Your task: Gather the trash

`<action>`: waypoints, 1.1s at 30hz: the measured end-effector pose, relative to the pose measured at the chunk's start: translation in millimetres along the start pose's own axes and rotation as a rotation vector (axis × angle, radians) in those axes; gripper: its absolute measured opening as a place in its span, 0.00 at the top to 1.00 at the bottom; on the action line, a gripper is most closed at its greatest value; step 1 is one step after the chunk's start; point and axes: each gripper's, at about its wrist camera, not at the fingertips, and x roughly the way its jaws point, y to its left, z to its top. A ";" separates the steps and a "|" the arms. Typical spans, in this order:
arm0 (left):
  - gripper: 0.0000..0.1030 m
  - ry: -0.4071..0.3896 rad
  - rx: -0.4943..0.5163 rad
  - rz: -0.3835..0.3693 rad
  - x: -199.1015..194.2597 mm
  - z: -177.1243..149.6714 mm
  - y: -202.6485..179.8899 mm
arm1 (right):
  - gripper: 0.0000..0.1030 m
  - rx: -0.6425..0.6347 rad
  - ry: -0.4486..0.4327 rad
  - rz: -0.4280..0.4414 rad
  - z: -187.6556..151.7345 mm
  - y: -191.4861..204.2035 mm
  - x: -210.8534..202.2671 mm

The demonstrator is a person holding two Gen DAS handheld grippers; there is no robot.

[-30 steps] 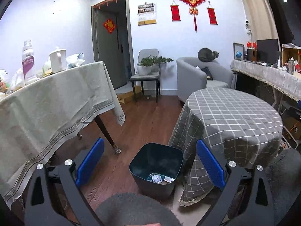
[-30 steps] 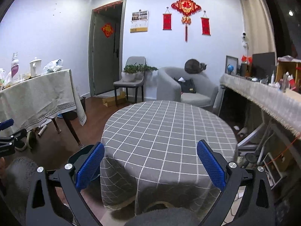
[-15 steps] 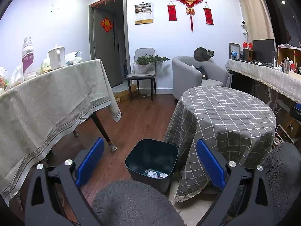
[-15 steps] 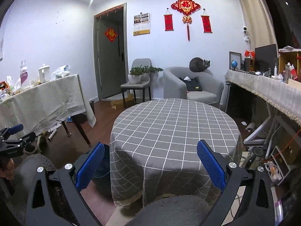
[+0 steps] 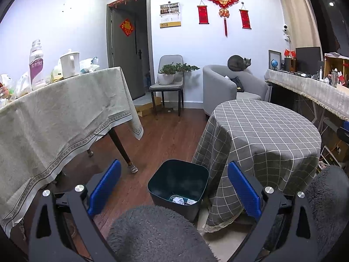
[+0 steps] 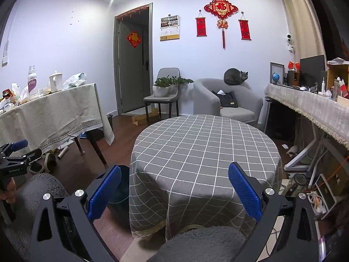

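While both fingers gape empty, trash bin (image 5: 178,181) below left gripper (image 5: 174,187) — crumpled trash (image 5: 178,200) inside.

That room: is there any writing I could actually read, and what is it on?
"福": red knot ornament on the wall.
"营养快线": tall bottle on the cloth-covered table, only partly legible.
Door diamond: gold mark, unreadable.
Wall calendar: too small.
Two red scrolls: blurred.

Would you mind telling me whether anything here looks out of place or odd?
Shoes and a small bottle-like item lie scattered on the floor under the cloth-covered table. The round table looks bare, and the bin stands upright.
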 end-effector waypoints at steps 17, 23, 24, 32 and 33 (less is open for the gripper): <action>0.03 0.010 -0.011 -0.003 2.1 -0.3 1.9 | 0.03 0.018 0.007 0.000 -0.2 -1.3 -0.1; 0.03 0.015 -0.017 -0.002 2.8 0.4 3.1 | 0.03 0.028 0.010 0.001 0.6 -2.5 -0.2; 0.03 0.014 -0.017 -0.002 2.7 0.5 3.1 | 0.03 0.029 0.010 0.001 0.7 -2.5 -0.4; 0.03 0.014 -0.016 -0.002 2.8 0.4 3.1 | 0.03 0.027 0.011 0.001 0.8 -2.6 -0.3; 0.03 0.014 -0.017 -0.002 2.7 0.3 3.0 | 0.03 0.028 0.010 0.001 0.8 -2.6 -0.4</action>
